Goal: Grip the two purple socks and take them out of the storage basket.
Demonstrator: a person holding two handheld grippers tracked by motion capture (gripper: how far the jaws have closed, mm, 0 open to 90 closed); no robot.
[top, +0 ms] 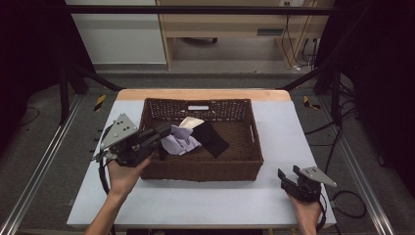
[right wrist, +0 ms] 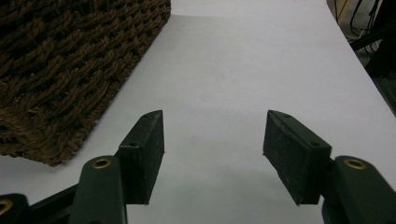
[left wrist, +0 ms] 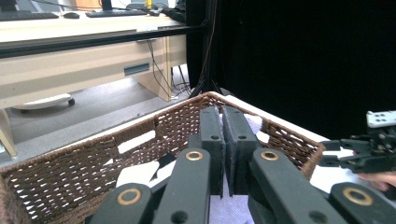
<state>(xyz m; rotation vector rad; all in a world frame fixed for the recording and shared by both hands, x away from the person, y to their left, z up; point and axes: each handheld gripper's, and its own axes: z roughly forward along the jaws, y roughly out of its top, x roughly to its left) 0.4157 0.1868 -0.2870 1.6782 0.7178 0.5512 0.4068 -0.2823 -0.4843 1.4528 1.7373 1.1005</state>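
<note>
Count – 1 wicker basket [top: 201, 166] on 1 white table [top: 195, 200]; 3 cloths inside, i.e. 1 lavender cloth [top: 178, 142], 1 cream cloth [top: 191, 122], 1 black cloth [top: 211, 138]; 2 grippers – left gripper [top: 166, 130], right gripper [top: 289, 174].

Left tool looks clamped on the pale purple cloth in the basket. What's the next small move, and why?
Probably lift the left tool straight up a little. Its jaws look shut on the lavender cloth, which lies low inside the wicker basket beside a black cloth, so it must clear the rim before moving sideways.
</note>
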